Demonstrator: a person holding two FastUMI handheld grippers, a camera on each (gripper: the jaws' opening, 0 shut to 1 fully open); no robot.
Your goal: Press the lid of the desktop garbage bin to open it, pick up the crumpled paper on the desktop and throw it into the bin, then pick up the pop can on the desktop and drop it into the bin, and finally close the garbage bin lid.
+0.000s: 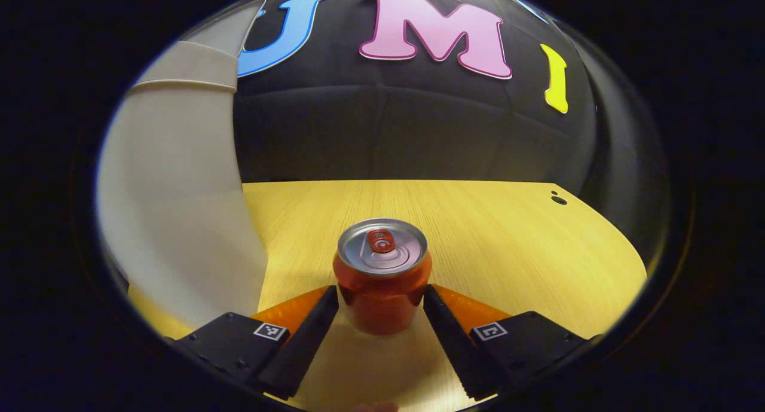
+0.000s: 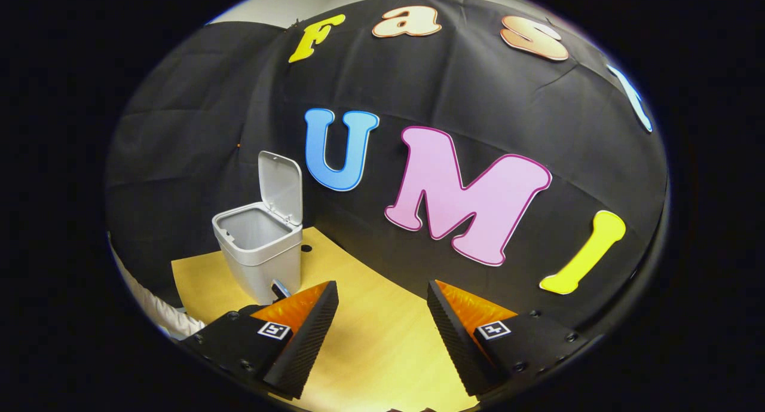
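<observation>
Left gripper [image 1: 381, 307] fingers flanking upright pop can [image 1: 382, 274], contact unclear; right gripper [image 2: 382, 304] fingers apart.

Pop can [image 1: 382, 274] upright on table [image 1: 508, 238]; bin [image 1: 173, 208] to its left.

A light wooden tabletop [image 1: 508, 232] with a fine straight grain spans the lower part of the left gripper view, and it appears again in the right gripper view as a narrower yellowish surface [image 2: 370, 340] running up to the booth's back wall. A small dark round hole [image 1: 559, 200] sits near the far right corner of the tabletop in the left gripper view, with a tinier dot just above it. A similar dark hole [image 2: 306, 248] shows in the right gripper view close to the wall. Behind the table hangs the black cloth wall [image 1: 406, 137], creased in faint folds. At the lower left edge of the right gripper view, a strip of white ribbed fabric [image 2: 161, 313] curves along the table's side.
</observation>
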